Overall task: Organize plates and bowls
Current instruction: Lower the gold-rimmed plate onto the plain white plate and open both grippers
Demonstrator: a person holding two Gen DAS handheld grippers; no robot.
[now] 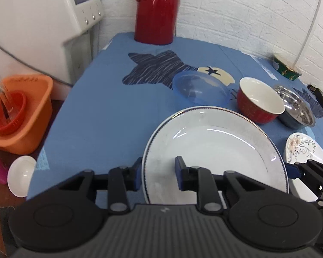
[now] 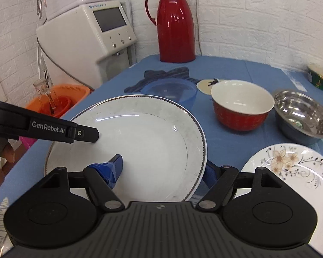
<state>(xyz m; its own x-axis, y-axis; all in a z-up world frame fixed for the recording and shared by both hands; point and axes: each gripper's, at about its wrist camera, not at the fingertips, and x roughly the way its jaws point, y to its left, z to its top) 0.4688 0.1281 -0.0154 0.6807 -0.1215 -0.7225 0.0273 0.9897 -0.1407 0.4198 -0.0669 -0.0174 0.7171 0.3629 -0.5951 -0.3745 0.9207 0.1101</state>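
**Both grippers straddling the white plate rim**

Left gripper (image 1: 158,175) – jaws spread, one blue finger outside the rim and one inside, of the white plate (image 1: 215,150), low centre of frame. No clamp visible. Right gripper (image 2: 163,168) does the same on the plate's opposite rim, also spread. Plate sits on the blue tablecloth (image 1: 101,111). Beyond it: clear blue bowl (image 1: 199,88), red bowl (image 1: 258,101), steel bowl (image 1: 297,107) – right of centre. Floral plate (image 2: 290,165) at lower right. Red thermos (image 1: 156,10) at top.

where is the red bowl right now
In both views the red bowl stands right of centre on the blue tablecloth, between the blue plastic bowl and steel bowl.
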